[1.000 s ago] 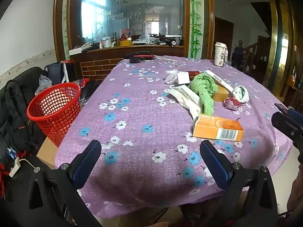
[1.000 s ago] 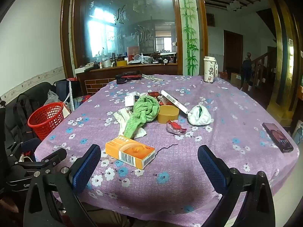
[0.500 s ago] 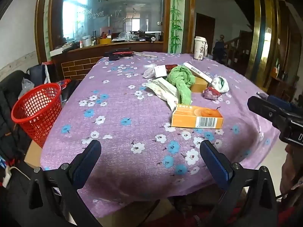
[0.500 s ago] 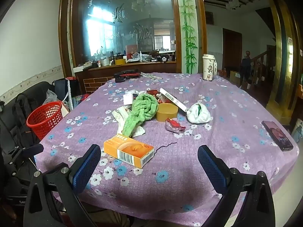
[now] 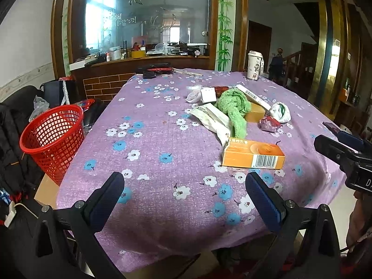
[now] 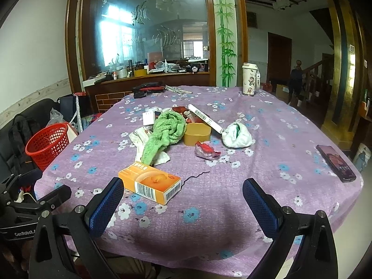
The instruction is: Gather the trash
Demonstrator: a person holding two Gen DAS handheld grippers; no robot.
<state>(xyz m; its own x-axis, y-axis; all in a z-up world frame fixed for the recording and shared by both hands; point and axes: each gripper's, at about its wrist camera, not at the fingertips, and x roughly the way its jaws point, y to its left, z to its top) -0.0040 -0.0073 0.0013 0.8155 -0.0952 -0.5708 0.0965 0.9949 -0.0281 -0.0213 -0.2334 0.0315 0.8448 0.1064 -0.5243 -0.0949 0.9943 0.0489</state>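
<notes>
Two tongs, left [image 5: 184, 200] and right [image 6: 182, 200], hang released and empty low in frame, short of the tabletop [image 6: 232, 209]. Trash clusters mid-frame, box [image 6: 150, 183] nearest, probably first; basket [image 5: 52, 140] waits lower left.

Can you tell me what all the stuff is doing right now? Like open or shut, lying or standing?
Left gripper: open, empty.
Right gripper: open, empty.
Orange box: shut, lying flat.
Red basket: upright beside the table; contents not visible.
Green towel: crumpled, draped over the white wrapper.
Cup: upright, lid on.
Phone: flat, screen up.
Red wrapper: crumpled.
</notes>
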